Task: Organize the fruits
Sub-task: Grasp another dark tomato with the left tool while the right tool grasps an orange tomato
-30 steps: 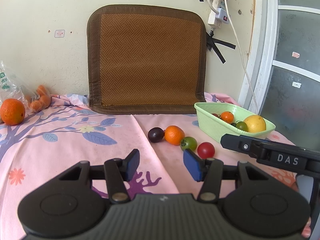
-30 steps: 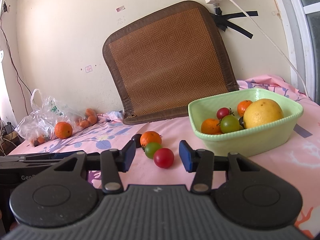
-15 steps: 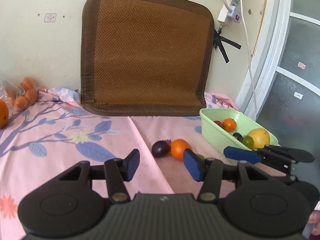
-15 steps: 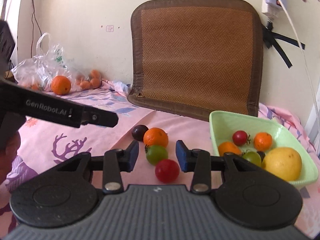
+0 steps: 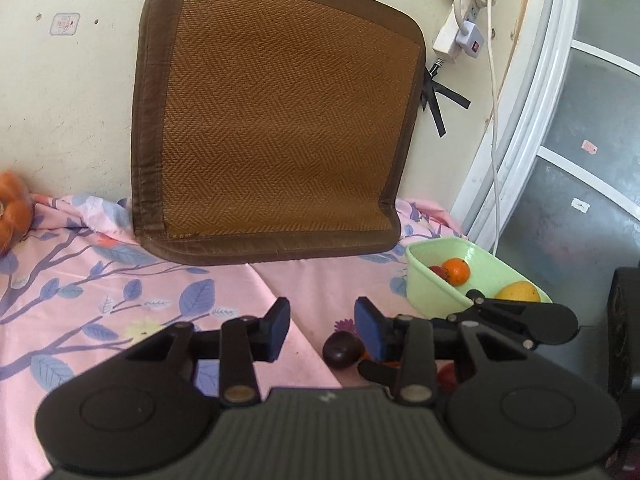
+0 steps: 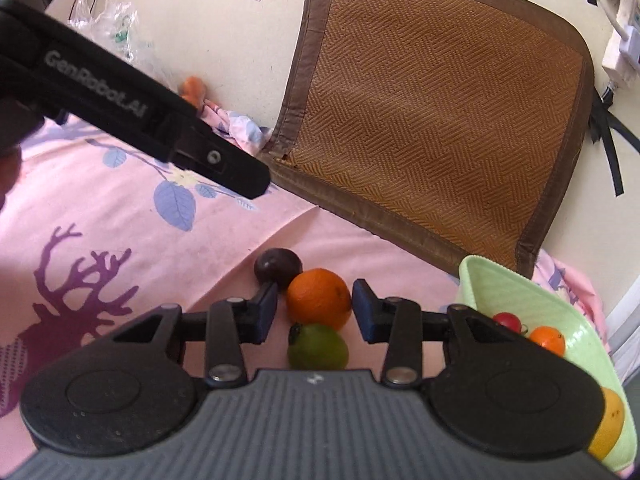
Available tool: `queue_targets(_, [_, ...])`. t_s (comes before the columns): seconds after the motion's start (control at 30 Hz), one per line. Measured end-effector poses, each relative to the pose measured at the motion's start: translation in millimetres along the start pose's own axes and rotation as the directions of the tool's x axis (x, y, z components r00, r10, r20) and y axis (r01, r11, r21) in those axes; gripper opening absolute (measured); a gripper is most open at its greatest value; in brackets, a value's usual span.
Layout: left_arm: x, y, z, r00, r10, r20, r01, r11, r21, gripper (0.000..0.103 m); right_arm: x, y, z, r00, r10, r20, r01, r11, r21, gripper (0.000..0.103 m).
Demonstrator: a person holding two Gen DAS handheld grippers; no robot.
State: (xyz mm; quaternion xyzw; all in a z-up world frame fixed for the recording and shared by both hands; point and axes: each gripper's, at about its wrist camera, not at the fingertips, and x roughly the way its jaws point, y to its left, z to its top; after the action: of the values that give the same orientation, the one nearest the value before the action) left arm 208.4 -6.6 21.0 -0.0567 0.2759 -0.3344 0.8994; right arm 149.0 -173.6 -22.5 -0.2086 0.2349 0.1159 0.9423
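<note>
Landmark: green bowl [image 6: 516, 292], resting on a pink flowered cloth [image 6: 120, 220] over what may be a bed or a table; cannot tell which.

Right gripper [image 6: 314, 306]: fingers closing, blue pads [image 6: 362, 308] on either side of an orange [image 6: 319, 297] that lies on the cloth just left of the bowl. Narrow gaps show between pads and peel on both sides; no contact seen, nothing held.

Loose fruit left of the bowl: a dark plum [image 6: 277, 267] touching the orange on its far left side; a green tomato [image 6: 318, 346] just in front of the orange, partly hidden by the gripper body. A red fruit [image 5: 446, 376] shows only as a sliver in the left wrist view, behind the gripper linkage.

Left gripper [image 5: 322, 326]: fingers closing, pads apart, only bare cloth between them; nothing held. The plum sits just off its right pad. It hangs above the cloth, further left of the bowl than the right one, their bodies overlapping in view.

Inside the bowl: a small orange [image 6: 547, 340], a red tomato [image 6: 508, 321], a large yellow fruit [image 6: 608, 424] at the near end.

Behind the bowl: a woven brown mat [image 6: 432, 116] leaning on the wall. Far left of the bowl: a plastic bag [image 6: 116, 20] by the wall.
</note>
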Motion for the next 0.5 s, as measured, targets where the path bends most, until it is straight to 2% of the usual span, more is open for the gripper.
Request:
queue_targets(0.1, [2, -2, -1, 1.0, 0.019, -0.017, -0.019, 0.999, 0.028, 0.036, -7, -5, -1, 1.0, -0.001, 0.03, 0.0, 1.0, 0.032, 0.036])
queue_targets(0.23, [9, -13, -1, 0.999, 0.019, -0.029, -0.017, 0.998, 0.068, 0.04, -51, -19, -7, 0.984, -0.039, 0.172, 0.018, 0.992, 0.122, 0.036])
queue_targets(0.3, [15, -23, -1, 0.999, 0.015, -0.041, -0.011, 0.994, 0.106, 0.04, -74, -27, -15, 0.976, -0.05, 0.213, 0.015, 0.987, 0.161, 0.036])
queue_targets(0.43, [44, -43, -6, 0.992, 0.06, -0.11, -0.034, 0.975, 0.221, 0.04, -108, -36, -38, 0.977, -0.048, 0.209, 0.003, 0.978, 0.21, 0.036])
queue_targets(0.5, [62, -50, -12, 0.979, 0.126, -0.163, -0.076, 0.955, 0.285, 0.04, -116, -37, -49, 0.981, -0.053, 0.187, 0.009, 0.974, 0.226, 0.036])
